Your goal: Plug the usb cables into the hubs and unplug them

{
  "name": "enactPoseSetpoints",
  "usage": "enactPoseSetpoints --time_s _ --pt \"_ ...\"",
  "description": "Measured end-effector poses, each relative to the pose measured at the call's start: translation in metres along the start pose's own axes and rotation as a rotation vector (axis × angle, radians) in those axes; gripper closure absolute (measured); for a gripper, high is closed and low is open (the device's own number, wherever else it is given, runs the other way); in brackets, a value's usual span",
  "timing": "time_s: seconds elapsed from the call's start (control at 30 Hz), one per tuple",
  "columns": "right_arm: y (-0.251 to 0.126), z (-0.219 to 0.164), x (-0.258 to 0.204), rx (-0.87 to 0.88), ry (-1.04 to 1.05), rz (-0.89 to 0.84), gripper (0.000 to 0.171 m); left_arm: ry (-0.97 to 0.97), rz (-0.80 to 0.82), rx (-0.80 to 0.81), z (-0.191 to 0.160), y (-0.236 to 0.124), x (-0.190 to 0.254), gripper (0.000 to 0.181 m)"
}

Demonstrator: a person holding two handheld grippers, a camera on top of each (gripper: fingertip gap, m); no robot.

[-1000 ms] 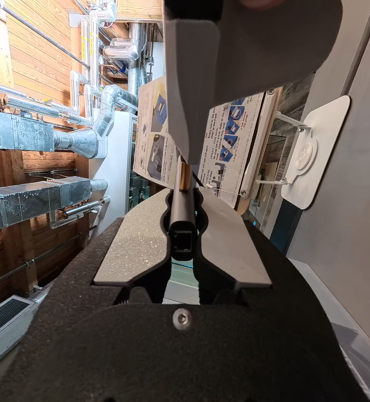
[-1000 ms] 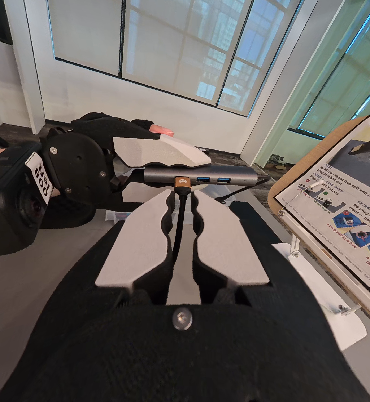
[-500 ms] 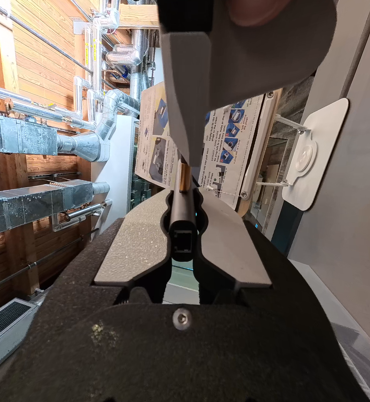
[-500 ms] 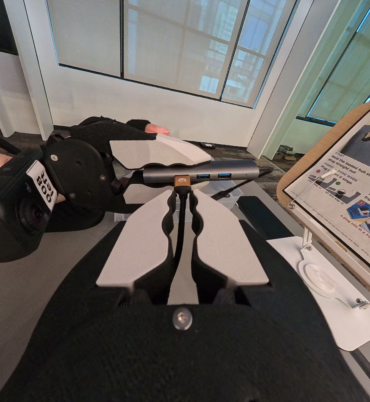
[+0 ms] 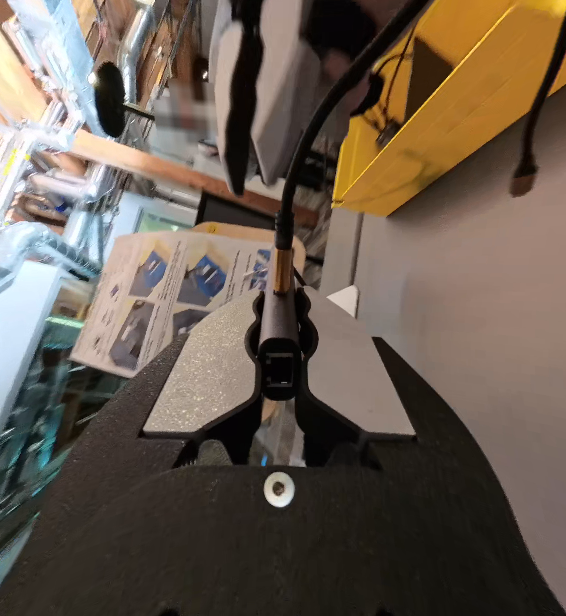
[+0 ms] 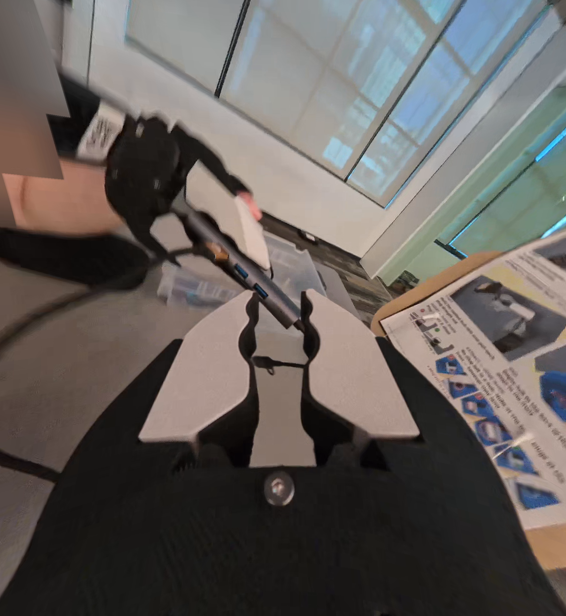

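Observation:
My left gripper [image 5: 280, 295] is shut on a dark grey USB hub [image 5: 277, 366], seen end-on between its pads. A gold-collared USB plug [image 5: 281, 271] sits in the hub's side, and its black cable [image 5: 308, 140] curves up and away. In the right wrist view the hub [image 6: 258, 283] slants down from my left gripper [image 6: 226, 257], with the gold plug [image 6: 218, 254] in it beside two blue ports. My right gripper [image 6: 278, 300] is open and empty, its tips just short of the hub's free end. It also shows in the left wrist view [image 5: 255, 185].
A yellow box [image 5: 441, 100] holding cables stands on the grey table [image 5: 474, 366], and a loose brown-tipped cable [image 5: 523, 181] lies beside it. An instruction board [image 6: 474, 383] stands at the right. A clear plastic bin [image 6: 295, 266] lies behind the hub. The hub's thin tail cable [image 6: 271, 362] crosses between my right fingers. My right fingertips sit around 6 cm from my left ones.
My right gripper let go of the plug's cable, opened and drew back. The plug stays in the hub. My left gripper swung and tilted with the hub; both views are blurred by motion.

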State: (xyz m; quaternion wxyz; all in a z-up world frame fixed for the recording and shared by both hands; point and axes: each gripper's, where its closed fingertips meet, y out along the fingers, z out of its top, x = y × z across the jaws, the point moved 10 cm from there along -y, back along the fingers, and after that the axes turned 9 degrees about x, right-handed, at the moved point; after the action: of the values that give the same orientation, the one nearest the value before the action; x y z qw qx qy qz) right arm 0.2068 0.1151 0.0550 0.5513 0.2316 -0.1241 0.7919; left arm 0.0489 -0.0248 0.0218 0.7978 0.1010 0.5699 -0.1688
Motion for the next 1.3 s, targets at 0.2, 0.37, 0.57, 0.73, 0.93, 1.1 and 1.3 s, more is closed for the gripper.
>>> enactPoseSetpoints --time_s 0.2,0.37,0.57,0.73,0.93,1.1,1.3 --pt "0.025 -0.007 -0.032 -0.212 -0.345 0.077 0.145 -0.112 -0.105 0.109 0.007 -0.003 0.002 0.164" --pt "0.031 -0.012 -0.036 -0.268 -0.351 0.115 0.152 -0.197 -0.190 0.159 0.007 -0.003 0.004 0.163" --pt "0.010 -0.007 -0.008 -0.352 -0.204 0.000 0.153 -0.258 -0.051 0.035 -0.012 -0.004 -0.013 0.144" --pt "-0.081 -0.001 0.056 -0.464 0.046 -0.538 0.153 -0.232 0.105 -0.372 -0.040 0.002 -0.022 0.150" --pt "-0.184 -0.023 0.089 -0.508 0.289 -1.048 0.154 -0.240 0.159 -0.682 -0.067 0.017 -0.011 0.154" --pt "-0.224 -0.034 0.092 -0.411 0.440 -1.195 0.154 -0.186 0.166 -0.715 -0.070 0.021 -0.005 0.154" --pt "-0.246 -0.034 0.091 -0.346 0.443 -1.283 0.154 -0.195 0.146 -0.709 -0.069 0.023 -0.002 0.154"
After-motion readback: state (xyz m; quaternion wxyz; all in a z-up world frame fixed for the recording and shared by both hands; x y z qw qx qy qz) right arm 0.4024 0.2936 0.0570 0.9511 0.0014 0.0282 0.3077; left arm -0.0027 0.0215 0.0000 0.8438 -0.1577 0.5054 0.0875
